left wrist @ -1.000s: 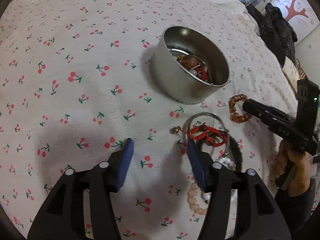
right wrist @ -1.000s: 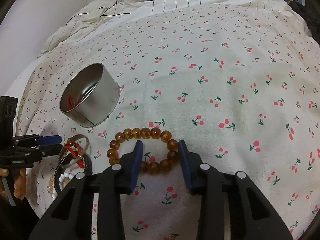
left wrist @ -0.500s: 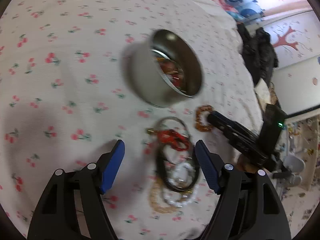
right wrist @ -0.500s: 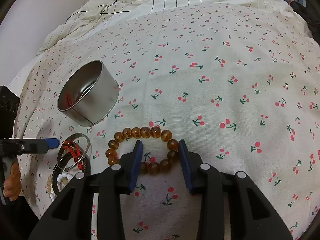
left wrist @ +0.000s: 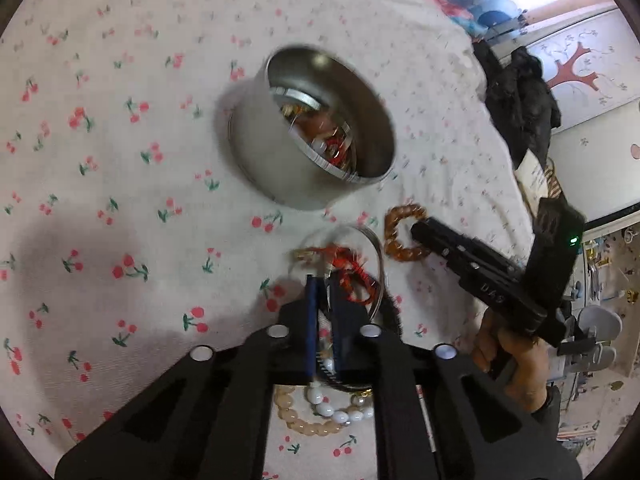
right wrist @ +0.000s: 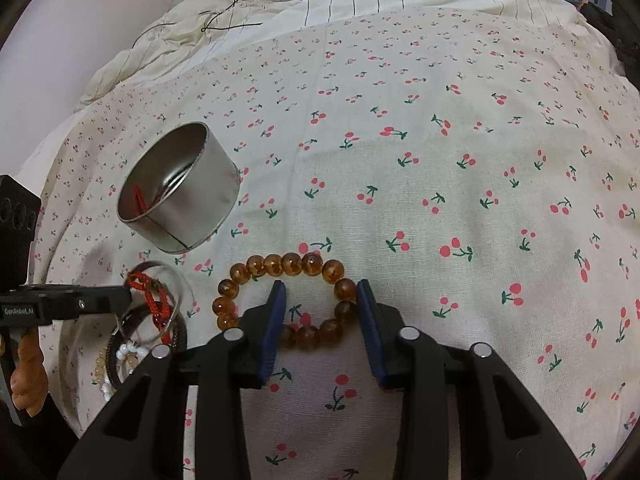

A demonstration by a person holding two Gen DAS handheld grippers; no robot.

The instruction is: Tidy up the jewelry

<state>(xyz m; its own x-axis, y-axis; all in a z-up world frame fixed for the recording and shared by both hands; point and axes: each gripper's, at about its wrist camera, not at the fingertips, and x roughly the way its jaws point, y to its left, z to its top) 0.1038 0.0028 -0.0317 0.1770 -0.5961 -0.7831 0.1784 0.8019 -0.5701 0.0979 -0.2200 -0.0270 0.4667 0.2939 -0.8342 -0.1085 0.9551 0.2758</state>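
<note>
Left tool (left wrist: 322, 286) pressed together at lower centre by red cord (left wrist: 352, 276); right tool (right wrist: 322, 294), closing, straddles glossy amber beads (right wrist: 280, 264).

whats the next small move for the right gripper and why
Probably finish closing, then lift toward the tin. The right gripper has its closing jaws straddling the near side of the amber bead bracelet, pads not yet pressing the beads.

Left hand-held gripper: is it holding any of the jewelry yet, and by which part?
The left hand-held gripper has shut at the pile's near edge, beside the red cord bracelet. Blur hides whether it has caught anything.
</note>
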